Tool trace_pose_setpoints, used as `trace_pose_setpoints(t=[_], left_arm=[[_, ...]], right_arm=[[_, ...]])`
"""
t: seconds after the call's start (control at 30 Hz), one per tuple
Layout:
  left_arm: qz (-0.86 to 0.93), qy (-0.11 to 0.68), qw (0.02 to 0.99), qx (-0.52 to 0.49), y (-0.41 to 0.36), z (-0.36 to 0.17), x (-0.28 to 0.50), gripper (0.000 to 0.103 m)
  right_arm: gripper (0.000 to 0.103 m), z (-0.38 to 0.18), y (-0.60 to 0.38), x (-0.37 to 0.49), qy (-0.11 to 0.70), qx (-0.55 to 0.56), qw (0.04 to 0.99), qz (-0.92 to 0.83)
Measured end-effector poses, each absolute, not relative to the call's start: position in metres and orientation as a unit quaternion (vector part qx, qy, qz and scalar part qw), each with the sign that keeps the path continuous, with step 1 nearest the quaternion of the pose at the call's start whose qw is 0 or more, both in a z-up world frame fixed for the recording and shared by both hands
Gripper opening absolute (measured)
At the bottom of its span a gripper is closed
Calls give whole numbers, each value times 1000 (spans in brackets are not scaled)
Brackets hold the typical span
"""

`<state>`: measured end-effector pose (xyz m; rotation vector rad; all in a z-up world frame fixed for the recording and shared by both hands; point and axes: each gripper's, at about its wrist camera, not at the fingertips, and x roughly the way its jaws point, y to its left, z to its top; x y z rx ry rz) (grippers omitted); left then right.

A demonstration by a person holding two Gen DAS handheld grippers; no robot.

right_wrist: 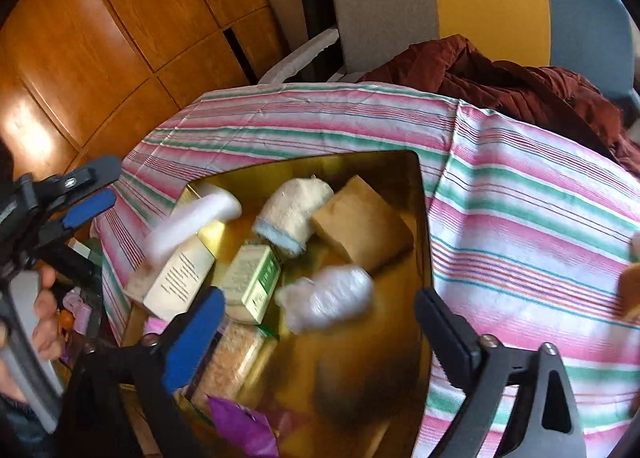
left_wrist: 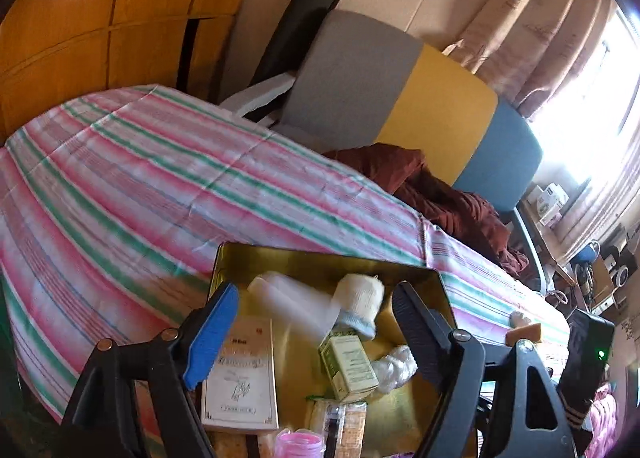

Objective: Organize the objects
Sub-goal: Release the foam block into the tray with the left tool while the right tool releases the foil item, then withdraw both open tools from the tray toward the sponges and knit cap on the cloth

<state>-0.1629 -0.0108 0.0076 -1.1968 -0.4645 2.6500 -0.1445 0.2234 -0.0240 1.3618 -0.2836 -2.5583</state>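
A gold tin [right_wrist: 424, 217] lies open on the striped cloth and holds several items. Inside are a blurred white tube [right_wrist: 192, 221], a bandage roll [right_wrist: 296, 213], a brown block [right_wrist: 360, 225], a green box [right_wrist: 252, 278], a white box [right_wrist: 180, 278] and a blurred plastic-wrapped wad [right_wrist: 328, 298]. My right gripper [right_wrist: 320, 338] hangs open over the tin, touching nothing. My left gripper [left_wrist: 316, 334] is open too, over the tin [left_wrist: 280, 254], with the tube [left_wrist: 288, 302], the roll [left_wrist: 360, 302] and the green box [left_wrist: 348, 362] beyond its fingers. It also shows at the tin's left, the left gripper [right_wrist: 104, 185].
A cracker pack [right_wrist: 228, 354] and a purple wrapper [right_wrist: 244, 426] sit at the tin's near end. A yellow sponge block [left_wrist: 524, 332] lies on the striped cloth [left_wrist: 160, 185] to the right. Behind are a maroon garment [right_wrist: 520, 85], a colour-blocked chair back [left_wrist: 436, 97] and wooden cabinets [right_wrist: 120, 37].
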Motion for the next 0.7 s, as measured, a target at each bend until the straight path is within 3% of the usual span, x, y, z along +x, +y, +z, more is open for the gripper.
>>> trace_pose_setpoints(t=[0.2, 0.53, 0.7], left_arm=[[908, -130, 75, -392, -14, 5, -135, 80], [940, -52, 51, -333, 11, 18, -70, 79], [947, -41, 57, -315, 23, 26, -51, 79]], right_arm=[[103, -23, 224, -125, -79, 452, 99, -883], [103, 10, 201, -82, 63, 340, -31, -938], [103, 5, 209, -79, 33, 372, -28, -927]])
